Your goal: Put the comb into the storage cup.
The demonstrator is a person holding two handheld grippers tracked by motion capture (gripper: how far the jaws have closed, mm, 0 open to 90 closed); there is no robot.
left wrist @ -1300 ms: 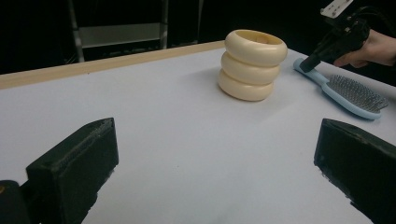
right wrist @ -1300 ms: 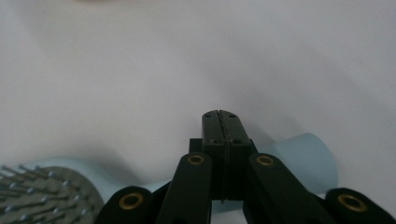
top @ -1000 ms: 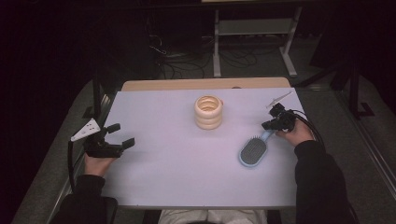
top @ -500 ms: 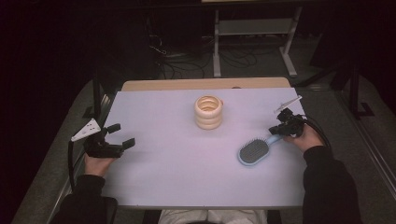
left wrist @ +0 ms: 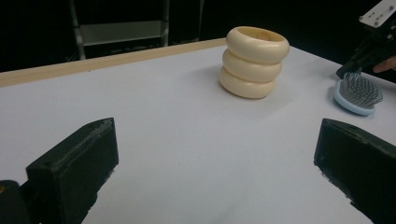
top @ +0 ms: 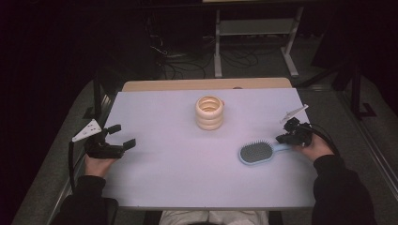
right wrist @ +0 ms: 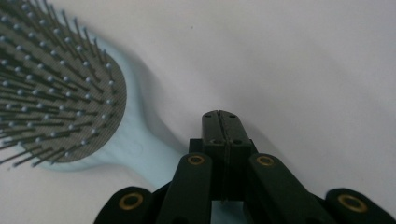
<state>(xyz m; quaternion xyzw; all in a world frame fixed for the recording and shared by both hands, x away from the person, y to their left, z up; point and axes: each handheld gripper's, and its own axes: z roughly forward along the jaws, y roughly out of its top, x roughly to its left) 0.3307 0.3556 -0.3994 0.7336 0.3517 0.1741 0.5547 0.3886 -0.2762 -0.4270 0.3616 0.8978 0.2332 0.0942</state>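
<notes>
Tongs, high view: right tongs (top: 287, 137) at counter's (top: 159, 178) right edge, touching hairbrush (top: 257, 153) handle; left tongs (top: 123, 136) released near left edge. Left gripper view: stacked rings (left wrist: 253, 62) mid-counter. Right gripper view: jaws clenched together above brush handle.

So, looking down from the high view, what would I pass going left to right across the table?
Left gripper → stack of rings → hairbrush → right gripper, right at the brush's handle end.
</notes>
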